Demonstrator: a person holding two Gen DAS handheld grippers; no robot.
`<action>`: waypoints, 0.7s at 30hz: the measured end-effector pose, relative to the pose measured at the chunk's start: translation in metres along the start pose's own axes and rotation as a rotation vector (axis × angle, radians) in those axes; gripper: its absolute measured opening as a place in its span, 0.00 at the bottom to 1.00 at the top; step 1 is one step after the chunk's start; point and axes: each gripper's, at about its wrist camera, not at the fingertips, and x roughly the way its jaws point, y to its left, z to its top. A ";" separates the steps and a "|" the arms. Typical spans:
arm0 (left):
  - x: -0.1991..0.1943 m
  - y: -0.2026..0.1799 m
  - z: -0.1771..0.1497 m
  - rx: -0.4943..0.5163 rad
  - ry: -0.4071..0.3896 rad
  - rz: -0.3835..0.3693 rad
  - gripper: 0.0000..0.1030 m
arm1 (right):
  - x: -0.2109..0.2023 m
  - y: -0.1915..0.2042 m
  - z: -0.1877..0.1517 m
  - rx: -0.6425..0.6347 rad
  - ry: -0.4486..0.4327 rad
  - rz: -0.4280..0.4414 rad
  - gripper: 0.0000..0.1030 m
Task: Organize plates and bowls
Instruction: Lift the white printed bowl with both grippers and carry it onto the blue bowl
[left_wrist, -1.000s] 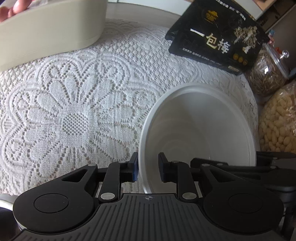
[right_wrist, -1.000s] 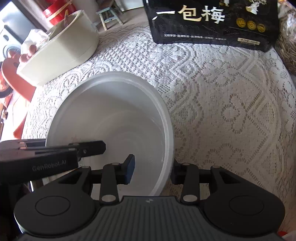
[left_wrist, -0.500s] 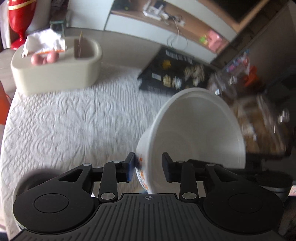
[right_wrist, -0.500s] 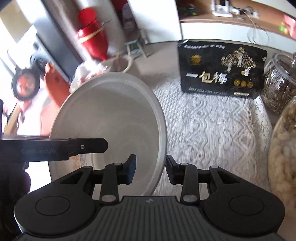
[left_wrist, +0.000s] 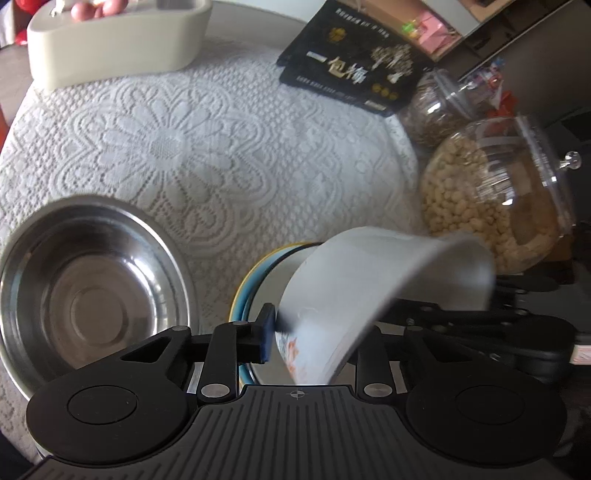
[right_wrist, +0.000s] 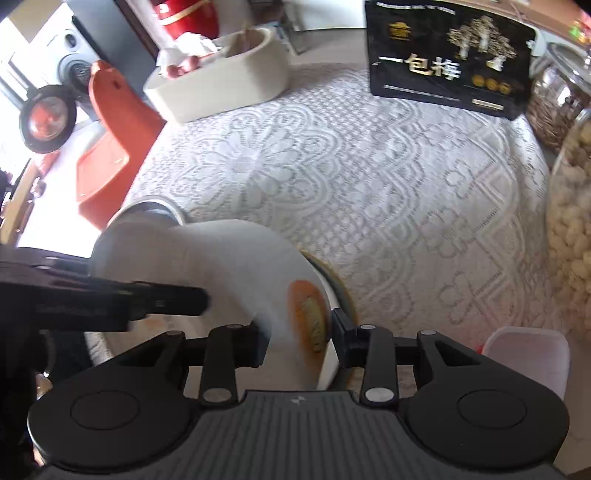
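The white ceramic bowl (left_wrist: 369, 295) is gripped at opposite rims by the left claw (left_wrist: 314, 339), whose jaws have just been closing, and the right claw (right_wrist: 299, 339). It is held tilted directly above the blue-and-yellow-rimmed plate stack (left_wrist: 251, 280) at the surface's near edge

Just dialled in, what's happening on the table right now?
Both handheld grippers carry one white bowl by opposite sides of its rim: the left gripper and the right gripper each clamp it. The bowl hangs tilted above a stack of blue and yellow rimmed dishes, beside a steel bowl on the lace tablecloth. It is not yet set down.
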 end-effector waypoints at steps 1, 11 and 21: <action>-0.002 -0.002 0.000 0.008 -0.012 0.008 0.29 | -0.002 -0.001 0.000 0.007 -0.003 -0.001 0.34; -0.007 0.003 0.003 -0.018 -0.037 0.035 0.28 | -0.004 -0.003 0.002 0.014 -0.008 -0.013 0.35; -0.002 -0.005 0.001 0.024 -0.039 0.084 0.28 | -0.005 -0.001 0.000 0.009 -0.009 -0.011 0.35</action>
